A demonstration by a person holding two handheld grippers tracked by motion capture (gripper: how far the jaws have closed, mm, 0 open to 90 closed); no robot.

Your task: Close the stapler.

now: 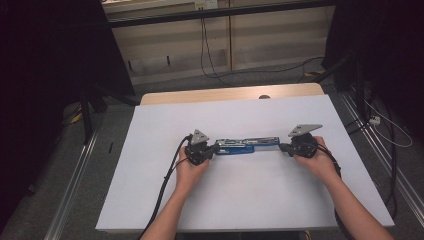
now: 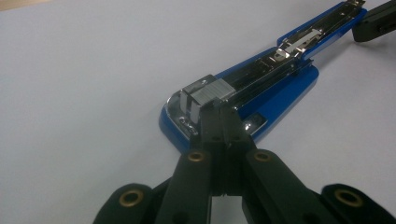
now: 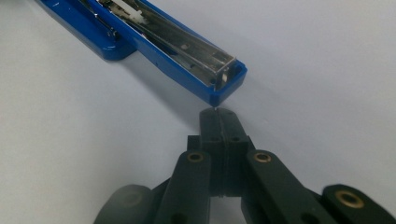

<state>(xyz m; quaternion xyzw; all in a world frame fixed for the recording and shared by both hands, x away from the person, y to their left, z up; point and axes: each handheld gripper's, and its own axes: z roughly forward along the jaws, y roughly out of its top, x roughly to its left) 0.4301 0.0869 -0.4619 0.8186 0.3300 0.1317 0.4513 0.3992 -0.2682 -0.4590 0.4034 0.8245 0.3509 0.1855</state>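
The high view looks forward and down from the person's side, taking in the whole white surface. Each gripper view sits low and close, facing inward along the surface; both share the opened blue stapler, probably from opposite ends.

My black claws flank a blue stapler with a silver metal channel, lying on a plain white table.
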